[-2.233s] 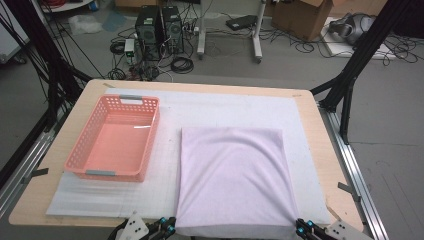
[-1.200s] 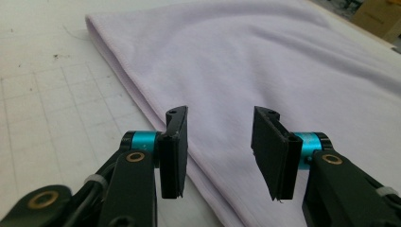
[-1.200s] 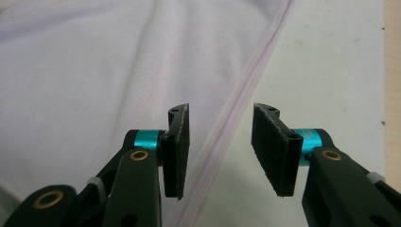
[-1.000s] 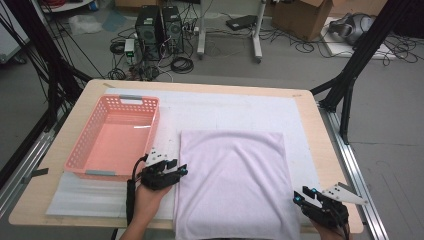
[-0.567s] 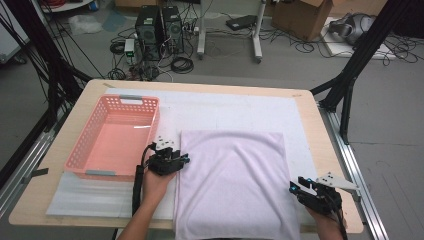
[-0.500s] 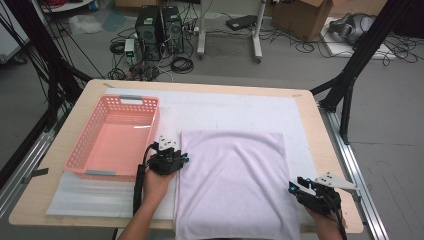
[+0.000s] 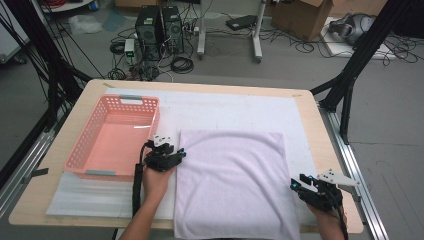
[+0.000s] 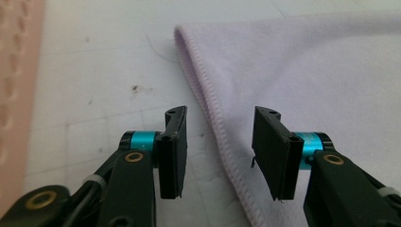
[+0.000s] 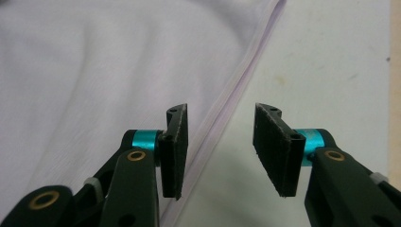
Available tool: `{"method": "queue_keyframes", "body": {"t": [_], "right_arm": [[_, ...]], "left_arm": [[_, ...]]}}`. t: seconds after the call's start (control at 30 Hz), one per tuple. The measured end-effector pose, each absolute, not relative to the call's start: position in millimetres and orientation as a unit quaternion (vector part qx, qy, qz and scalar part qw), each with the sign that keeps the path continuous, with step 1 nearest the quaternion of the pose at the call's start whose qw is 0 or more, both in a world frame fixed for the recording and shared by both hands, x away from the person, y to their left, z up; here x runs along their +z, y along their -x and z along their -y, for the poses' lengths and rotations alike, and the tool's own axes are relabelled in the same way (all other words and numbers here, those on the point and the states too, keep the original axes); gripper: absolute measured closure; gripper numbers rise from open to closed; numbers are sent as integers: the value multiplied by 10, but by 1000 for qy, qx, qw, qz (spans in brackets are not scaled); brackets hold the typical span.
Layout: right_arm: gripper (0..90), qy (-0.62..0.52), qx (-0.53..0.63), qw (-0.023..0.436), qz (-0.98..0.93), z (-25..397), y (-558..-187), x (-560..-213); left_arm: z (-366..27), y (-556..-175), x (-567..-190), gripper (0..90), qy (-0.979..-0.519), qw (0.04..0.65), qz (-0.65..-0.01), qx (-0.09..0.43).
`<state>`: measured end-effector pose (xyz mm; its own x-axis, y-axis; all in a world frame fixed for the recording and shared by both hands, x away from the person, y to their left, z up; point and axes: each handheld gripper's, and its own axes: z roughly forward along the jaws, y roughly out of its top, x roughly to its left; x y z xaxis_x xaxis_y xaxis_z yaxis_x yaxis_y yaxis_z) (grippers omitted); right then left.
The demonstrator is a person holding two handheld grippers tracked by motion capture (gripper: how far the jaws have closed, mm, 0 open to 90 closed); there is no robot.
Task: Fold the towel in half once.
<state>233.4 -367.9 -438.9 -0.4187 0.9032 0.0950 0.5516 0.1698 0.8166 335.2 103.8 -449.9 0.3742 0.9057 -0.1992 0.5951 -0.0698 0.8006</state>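
A pale lilac towel (image 7: 232, 182) lies folded flat on the white foam mat (image 7: 235, 110). My left gripper (image 7: 172, 156) sits at the towel's left edge, open, and in the left gripper view the stitched hem (image 8: 213, 118) runs between its jaws (image 8: 218, 151). At the towel's right edge, near the front, is my right gripper (image 7: 295, 186), also open. The towel's layered right hem (image 9: 227, 118) passes between the jaws of the right gripper (image 9: 220, 149), with the towel (image 9: 94, 75) rumpled to the left.
A pink plastic basket (image 7: 111, 137) stands empty on the mat just left of my left gripper. The wooden table's right edge (image 7: 330, 150) is close to my right gripper. Black frame legs, cables and computers stand on the floor beyond the table.
Both grippers came in from the near edge. The left one moved forward along the towel's left side; the right one shifted left to the towel's right hem. The towel has not moved.
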Motion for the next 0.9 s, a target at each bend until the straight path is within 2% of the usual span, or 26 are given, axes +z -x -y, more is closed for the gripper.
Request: {"method": "queue_keyframes", "body": {"t": [0.23,0.4,0.57,0.7,0.83,0.9], "right_arm": [[554,-511,402,208,-730,3655,-2908,-4379],[545,-536,390,200,-722,3616,-3357,-4400],[542,-537,370,188,-734,3515,-3651,-4423],[600,-537,342,192,-747,3442,-3738,-4433],[823,-518,334,189,-764,3360,-3728,-4416],[838,-517,325,195,-767,3320,-3718,-4408]], "left_arm": [[-978,-3578,-4486,470,-722,407,-529,183],[-952,-3754,-4490,478,-719,410,-531,180],[-907,-3863,-4511,474,-712,418,-535,181],[-834,-3874,-4513,503,-720,402,-529,200],[-810,-3864,-4513,594,-728,393,-519,214],[-811,-3862,-4513,677,-731,396,-514,211]]}}
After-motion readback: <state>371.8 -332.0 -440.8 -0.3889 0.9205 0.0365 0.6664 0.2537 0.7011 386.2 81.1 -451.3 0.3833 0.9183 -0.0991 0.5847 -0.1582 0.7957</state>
